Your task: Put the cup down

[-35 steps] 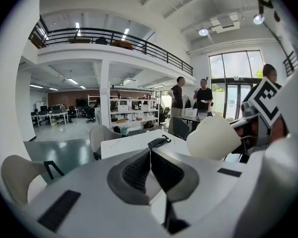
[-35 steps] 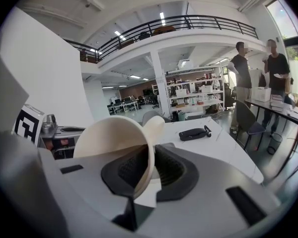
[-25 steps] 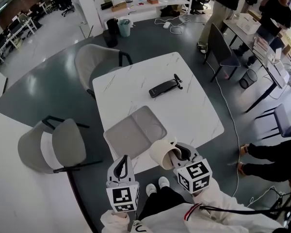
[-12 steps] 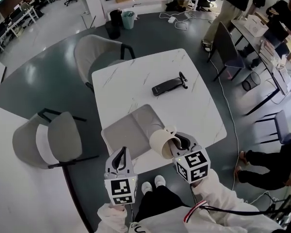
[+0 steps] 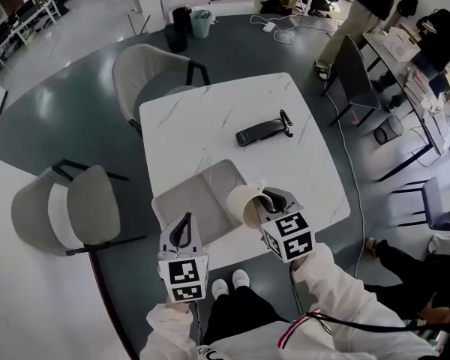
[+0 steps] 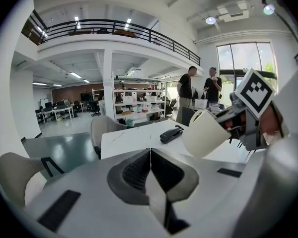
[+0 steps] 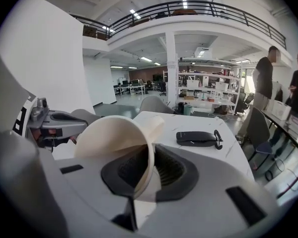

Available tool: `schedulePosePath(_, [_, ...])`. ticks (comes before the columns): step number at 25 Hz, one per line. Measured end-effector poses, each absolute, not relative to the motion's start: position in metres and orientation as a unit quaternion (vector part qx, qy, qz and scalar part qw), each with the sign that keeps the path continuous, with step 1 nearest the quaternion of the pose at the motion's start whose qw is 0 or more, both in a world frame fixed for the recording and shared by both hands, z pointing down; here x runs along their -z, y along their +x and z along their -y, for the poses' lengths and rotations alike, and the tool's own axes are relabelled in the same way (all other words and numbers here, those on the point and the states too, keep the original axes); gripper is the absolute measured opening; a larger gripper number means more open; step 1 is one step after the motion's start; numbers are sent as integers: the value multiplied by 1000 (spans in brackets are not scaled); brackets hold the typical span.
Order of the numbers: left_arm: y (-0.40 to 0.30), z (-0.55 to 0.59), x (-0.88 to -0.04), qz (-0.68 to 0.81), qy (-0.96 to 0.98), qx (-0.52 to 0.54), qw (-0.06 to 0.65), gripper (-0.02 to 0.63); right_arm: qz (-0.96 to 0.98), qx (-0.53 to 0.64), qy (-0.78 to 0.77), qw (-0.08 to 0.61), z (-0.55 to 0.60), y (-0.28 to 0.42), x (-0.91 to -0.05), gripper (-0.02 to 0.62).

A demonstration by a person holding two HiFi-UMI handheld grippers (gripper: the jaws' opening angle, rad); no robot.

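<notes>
A cream cup [image 5: 244, 203] hangs tilted on its side above the near right corner of the grey tray [image 5: 199, 193], close to the table's front edge. My right gripper [image 5: 270, 199] is shut on the cup's rim; in the right gripper view the rim wall [image 7: 144, 155] runs between the two pads. My left gripper [image 5: 181, 228] hovers at the table's near edge, left of the cup, shut and empty. In the left gripper view its jaws [image 6: 150, 168] meet with nothing between them, and the cup [image 6: 206, 133] shows to the right.
A black pouch with a strap [image 5: 264, 131] lies on the white marble table [image 5: 210, 118] beyond the tray. Grey chairs stand at the far side [image 5: 146, 73] and the left [image 5: 67, 208]. People and desks [image 5: 405, 43] are at the back right.
Both grippers have moved forward toward the table and sunk a little. The cup has travelled with the right gripper, from off the table's edge to over the tray's corner.
</notes>
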State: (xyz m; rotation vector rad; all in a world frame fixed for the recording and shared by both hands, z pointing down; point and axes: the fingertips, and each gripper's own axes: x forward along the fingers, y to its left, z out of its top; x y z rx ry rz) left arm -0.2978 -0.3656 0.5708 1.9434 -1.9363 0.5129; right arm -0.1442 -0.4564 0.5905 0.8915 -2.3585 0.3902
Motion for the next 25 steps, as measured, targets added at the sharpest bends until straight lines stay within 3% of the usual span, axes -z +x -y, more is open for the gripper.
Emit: schedulePosePath(25, [-305, 421, -624, 671, 688, -198, 194, 11, 873, -73, 255, 409, 534, -207, -664, 46])
